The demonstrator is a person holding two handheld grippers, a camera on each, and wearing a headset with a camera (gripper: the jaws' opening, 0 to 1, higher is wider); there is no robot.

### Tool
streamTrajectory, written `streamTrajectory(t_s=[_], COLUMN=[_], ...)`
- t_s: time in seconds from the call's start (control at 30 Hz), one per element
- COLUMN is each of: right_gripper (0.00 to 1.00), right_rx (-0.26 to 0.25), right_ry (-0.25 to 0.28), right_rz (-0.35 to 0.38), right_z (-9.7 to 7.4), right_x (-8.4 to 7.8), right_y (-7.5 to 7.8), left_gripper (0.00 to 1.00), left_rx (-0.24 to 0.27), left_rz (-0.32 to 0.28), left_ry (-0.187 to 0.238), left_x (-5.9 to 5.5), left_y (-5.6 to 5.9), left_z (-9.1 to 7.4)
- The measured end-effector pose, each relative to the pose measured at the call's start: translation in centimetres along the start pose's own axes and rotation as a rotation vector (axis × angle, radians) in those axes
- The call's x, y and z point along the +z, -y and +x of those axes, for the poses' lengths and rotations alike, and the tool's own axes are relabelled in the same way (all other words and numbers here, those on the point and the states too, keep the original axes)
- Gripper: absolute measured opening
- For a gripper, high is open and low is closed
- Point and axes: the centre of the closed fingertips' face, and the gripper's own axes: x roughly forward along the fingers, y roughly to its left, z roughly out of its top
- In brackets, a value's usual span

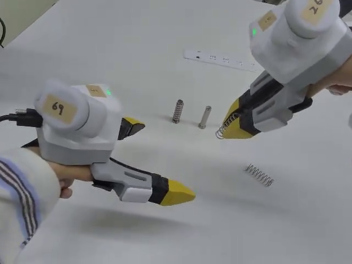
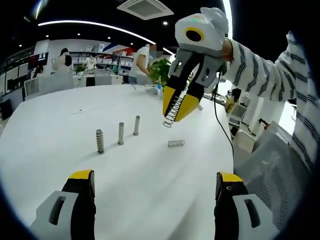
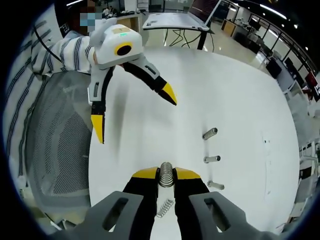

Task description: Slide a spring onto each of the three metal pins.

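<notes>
Nearest, the left tongs (image 1: 165, 159) hover spread wide and empty over the white surface (image 1: 110, 236). Farther and to the right, a loose spring (image 1: 259, 175) lies flat. Beyond it stand the sprung pin (image 1: 177, 111) and, just right of it, a bare pin (image 1: 204, 117). Right of these, the right tongs (image 3: 168, 174) pinch the held spring (image 2: 172, 111) across its coils. It looks light, thin and bouncy, likely to ping away, so a gentle grip near one end, leaving the other mouth free, seems best. The head view counts two pins, while the left gripper view adds a third pin (image 2: 136, 125), farthest and bare.
</notes>
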Motion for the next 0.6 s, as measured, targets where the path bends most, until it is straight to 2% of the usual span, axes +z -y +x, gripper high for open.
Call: streamTrajectory(t_s=[0.17,0.27,0.3,0.6], right_gripper=[0.09,0.09,0.09,0.09], right_rx=[-0.017,-0.048,-0.049,-0.060], right_ry=[-0.013,-0.046,-0.050,-0.073], right_rz=[-0.016,-0.048,-0.050,-0.056], right_z=[-0.1,0.1,0.3,1.2], right_x=[0.5,0.4,0.4,0.4], right_y=[1.3,2.5,3.2,5.8], left_gripper=[0.98,0.98,0.98,0.98], left_rx=[0.004,0.006,0.013,0.033], left_rz=[-0.003,-0.008,-0.014,-0.023], left_ry=[-0.005,-0.011,-0.013,-0.021], left_x=[-0.1,-0.3,-0.4,-0.6], left_y=[0.0,-0.1,-0.2,-1.0], left_z=[0.0,0.0,0.0,-0.2])
